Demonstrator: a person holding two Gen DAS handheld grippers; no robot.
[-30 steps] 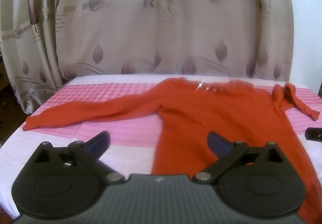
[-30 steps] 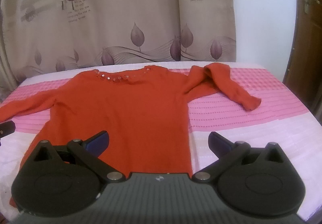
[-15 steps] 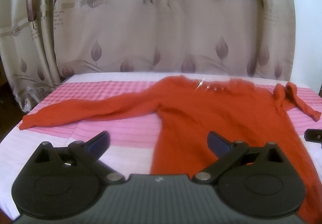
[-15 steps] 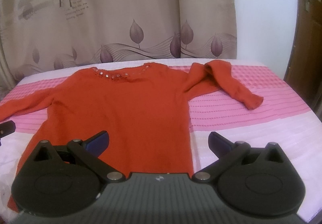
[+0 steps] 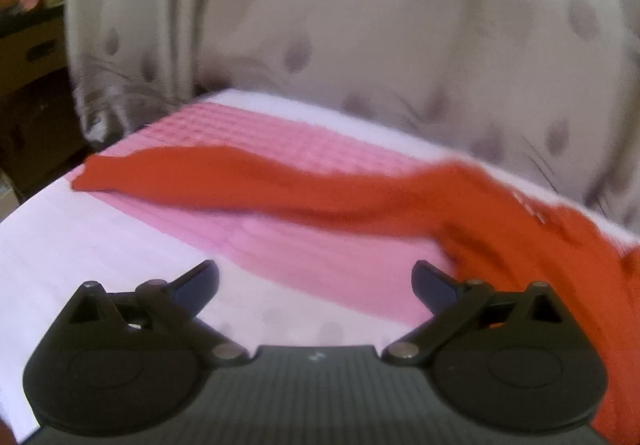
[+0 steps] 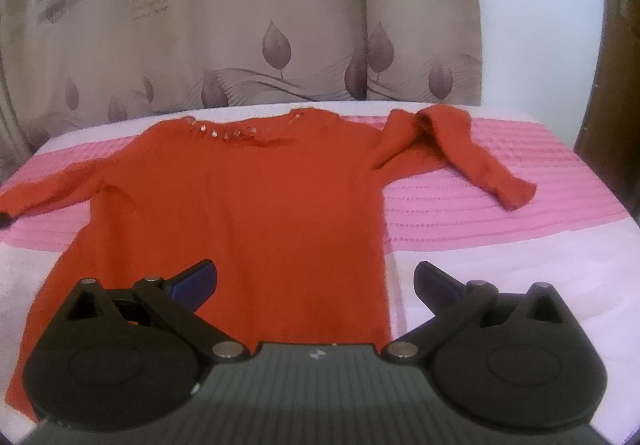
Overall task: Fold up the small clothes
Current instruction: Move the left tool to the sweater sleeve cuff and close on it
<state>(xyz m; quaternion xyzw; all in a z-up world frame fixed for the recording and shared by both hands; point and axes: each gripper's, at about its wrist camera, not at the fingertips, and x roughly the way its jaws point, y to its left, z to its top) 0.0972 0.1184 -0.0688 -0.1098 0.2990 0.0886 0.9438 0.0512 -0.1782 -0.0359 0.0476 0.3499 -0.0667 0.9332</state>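
An orange-red long-sleeved sweater (image 6: 248,205) with sequins at the neckline lies flat, front up, on a pink and white cloth (image 6: 500,221). Its right sleeve (image 6: 472,161) is bent back on itself. Its left sleeve (image 5: 240,181) stretches straight out to the left in the blurred left wrist view. My left gripper (image 5: 316,285) is open and empty above the cloth, short of that sleeve. My right gripper (image 6: 316,285) is open and empty above the sweater's lower hem. A dark tip of the left gripper (image 6: 5,221) shows at the right wrist view's left edge, by the sleeve cuff.
A beige curtain (image 6: 280,25) with leaf prints hangs right behind the surface. A brown door (image 6: 616,85) stands at the far right. Dark furniture and boxes (image 5: 28,85) stand off the left edge of the surface.
My left gripper has swung left and forward toward the outstretched left sleeve, its view now blurred. My right gripper has moved slightly closer over the sweater's hem. Both jaws stay open.
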